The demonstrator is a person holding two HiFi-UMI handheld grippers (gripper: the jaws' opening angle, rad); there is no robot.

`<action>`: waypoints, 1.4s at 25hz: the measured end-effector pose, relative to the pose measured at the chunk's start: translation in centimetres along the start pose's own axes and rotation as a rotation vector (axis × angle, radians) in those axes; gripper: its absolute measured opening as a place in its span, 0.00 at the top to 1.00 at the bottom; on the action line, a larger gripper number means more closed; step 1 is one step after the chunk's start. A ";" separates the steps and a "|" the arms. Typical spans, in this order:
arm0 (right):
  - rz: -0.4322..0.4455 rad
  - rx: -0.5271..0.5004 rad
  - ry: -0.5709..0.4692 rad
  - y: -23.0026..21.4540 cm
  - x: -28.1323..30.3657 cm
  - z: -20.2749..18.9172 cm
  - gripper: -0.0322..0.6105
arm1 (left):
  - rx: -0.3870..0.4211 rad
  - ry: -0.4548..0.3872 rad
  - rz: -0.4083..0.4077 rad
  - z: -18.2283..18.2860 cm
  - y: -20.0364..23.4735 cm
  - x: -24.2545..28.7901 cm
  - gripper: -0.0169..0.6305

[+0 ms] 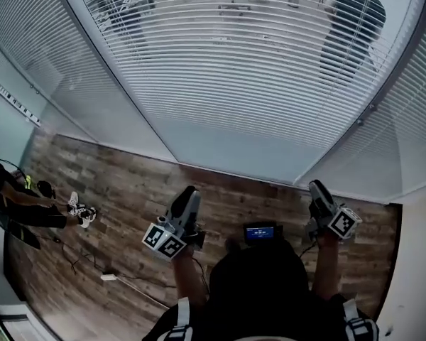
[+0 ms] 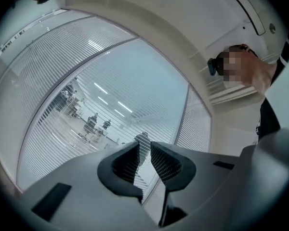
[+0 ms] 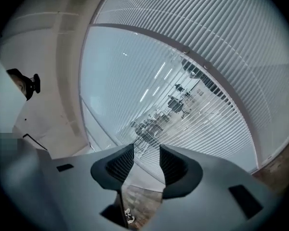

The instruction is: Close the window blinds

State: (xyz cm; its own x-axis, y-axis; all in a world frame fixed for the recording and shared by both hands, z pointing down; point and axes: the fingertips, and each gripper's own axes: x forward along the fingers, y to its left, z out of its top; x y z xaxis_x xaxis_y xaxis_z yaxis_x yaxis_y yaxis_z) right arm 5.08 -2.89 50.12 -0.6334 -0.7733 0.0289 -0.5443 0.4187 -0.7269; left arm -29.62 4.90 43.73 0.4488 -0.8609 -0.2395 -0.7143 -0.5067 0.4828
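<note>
Blinds (image 1: 255, 69): ahead of both pairs of fingers and well apart from them; slats level with gaps, a room showing through.
Left gripper (image 2: 144, 147): fingers released with a narrow gap, nothing between them; aimed up at the glass.
Right gripper (image 3: 147, 153): fingers released with a wider gap, empty; aimed at the same middle panel.
Screen (image 1: 261, 231): small and blue-lit, between the two grippers, behind the fingertips.
Floor (image 1: 128, 183): wood planks below the fingers, running to the foot of the window.
Bystander (image 1: 7, 197): far to the left of the left fingers, dark sleeve, arm stretched over the planks.
Pane (image 1: 220, 144): plain pale band under the slats, the nearest glass to the fingertips.
Side panels (image 1: 50, 62): left and right of the middle one, slats looking tighter.
Figure (image 1: 351, 20): dark, beyond the slats, up and right of the right fingers.
</note>
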 end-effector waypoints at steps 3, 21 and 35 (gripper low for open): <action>-0.074 0.004 -0.026 -2.2 -0.9 -0.8 0.68 | -0.041 0.012 -0.030 -0.2 2.1 1.0 0.85; -0.258 -0.341 -0.108 -7.2 7.0 11.5 0.68 | 0.034 0.119 -0.066 0.2 6.2 13.8 0.85; -0.339 -0.435 -0.159 -15.2 7.9 14.4 0.68 | 0.096 0.272 -0.159 -4.9 6.2 23.9 0.85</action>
State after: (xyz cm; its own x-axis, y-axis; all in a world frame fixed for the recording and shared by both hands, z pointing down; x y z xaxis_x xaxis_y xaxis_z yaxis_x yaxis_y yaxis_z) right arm 16.23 -22.23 51.52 -0.3117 -0.9465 0.0835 -0.9001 0.2660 -0.3450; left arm -20.69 -18.59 45.10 0.6767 -0.7334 -0.0653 -0.6653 -0.6471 0.3723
